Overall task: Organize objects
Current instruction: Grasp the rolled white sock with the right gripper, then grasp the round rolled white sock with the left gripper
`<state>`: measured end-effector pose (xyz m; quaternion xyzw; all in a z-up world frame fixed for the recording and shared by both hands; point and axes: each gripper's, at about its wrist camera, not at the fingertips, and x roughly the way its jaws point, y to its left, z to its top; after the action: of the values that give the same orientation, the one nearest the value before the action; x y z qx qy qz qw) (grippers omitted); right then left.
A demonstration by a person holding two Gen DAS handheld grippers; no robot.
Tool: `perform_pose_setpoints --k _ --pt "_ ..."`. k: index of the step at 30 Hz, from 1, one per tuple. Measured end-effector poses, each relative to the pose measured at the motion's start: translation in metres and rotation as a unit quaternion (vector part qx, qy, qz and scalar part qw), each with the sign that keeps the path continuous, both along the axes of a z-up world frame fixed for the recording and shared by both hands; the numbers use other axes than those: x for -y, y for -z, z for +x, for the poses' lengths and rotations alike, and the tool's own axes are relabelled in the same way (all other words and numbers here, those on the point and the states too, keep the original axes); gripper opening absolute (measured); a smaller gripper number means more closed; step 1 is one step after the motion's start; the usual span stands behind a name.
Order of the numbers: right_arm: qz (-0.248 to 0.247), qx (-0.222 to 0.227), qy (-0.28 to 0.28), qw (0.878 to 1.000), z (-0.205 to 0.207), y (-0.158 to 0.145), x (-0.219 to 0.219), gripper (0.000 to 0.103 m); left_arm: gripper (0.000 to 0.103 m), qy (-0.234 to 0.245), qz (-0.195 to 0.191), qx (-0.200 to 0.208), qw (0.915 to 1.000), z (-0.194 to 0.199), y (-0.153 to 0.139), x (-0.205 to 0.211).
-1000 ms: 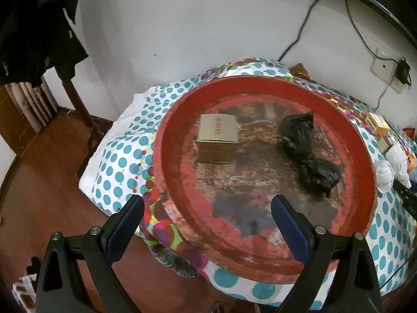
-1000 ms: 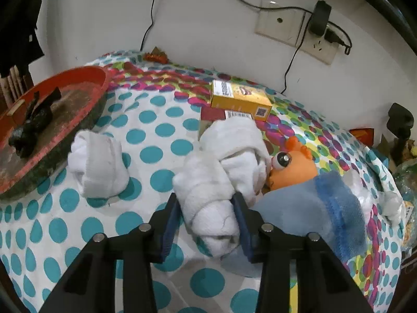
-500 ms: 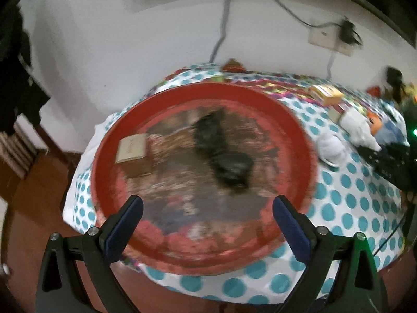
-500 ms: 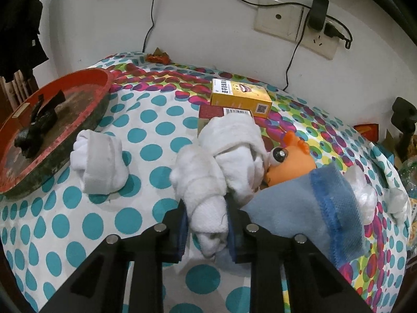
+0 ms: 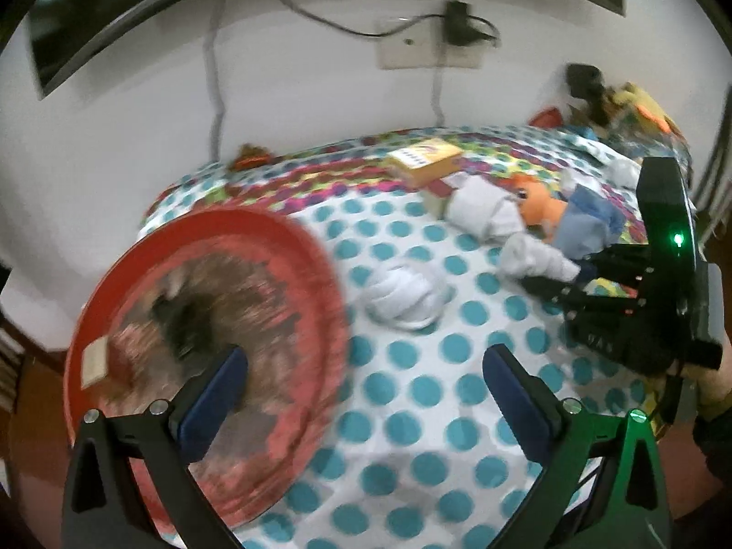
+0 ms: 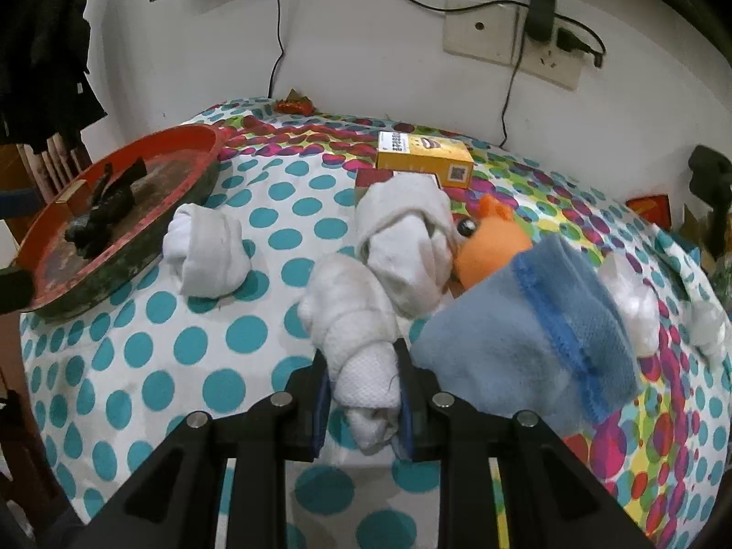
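A polka-dot cloth point(image 6: 238, 334) covers the counter below a white wall point(image 6: 366, 55) with a socket point(image 6: 508, 36). The right tongs point(image 6: 363, 393) pinch a rolled white sock point(image 6: 352, 329); the left tongs point(image 5: 366, 389), just widened, stand spread and empty.

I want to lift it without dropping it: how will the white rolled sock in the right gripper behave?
The rolled sock is soft cloth and the right gripper squeezes it narrow, so probably light and floppy. Its free end may sag or unroll.

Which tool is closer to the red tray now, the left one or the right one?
Left. The left tool hangs open with one finger over the red tray. The right tool is farther along the table, shut on a rolled white sock.
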<state>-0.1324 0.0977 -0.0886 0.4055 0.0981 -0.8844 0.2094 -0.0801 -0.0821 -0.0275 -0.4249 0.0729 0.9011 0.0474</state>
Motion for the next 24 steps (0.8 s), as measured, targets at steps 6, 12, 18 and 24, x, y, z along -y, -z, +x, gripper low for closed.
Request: perform_pose_setpoints --k 6,12,18,24 --pt "-0.017 0.005 0.006 1.0 0.004 -0.001 -0.009 0.024 0.103 0.037 0.012 0.033 0.9987 -0.031 0.015 -0.026" --pt "-0.022 0.012 0.003 1.0 0.002 0.001 -0.01 0.024 0.103 0.028 -0.016 0.05 0.9982 -0.055 0.028 -0.033" --pt "-0.03 0.018 0.002 0.999 0.002 0.002 -0.012 0.024 0.103 0.029 -0.03 0.075 0.9963 -0.078 0.044 -0.036" --pt "-0.033 0.022 0.001 0.999 0.001 0.004 -0.011 0.024 0.103 0.027 -0.04 0.079 0.9957 -0.089 0.052 -0.033"
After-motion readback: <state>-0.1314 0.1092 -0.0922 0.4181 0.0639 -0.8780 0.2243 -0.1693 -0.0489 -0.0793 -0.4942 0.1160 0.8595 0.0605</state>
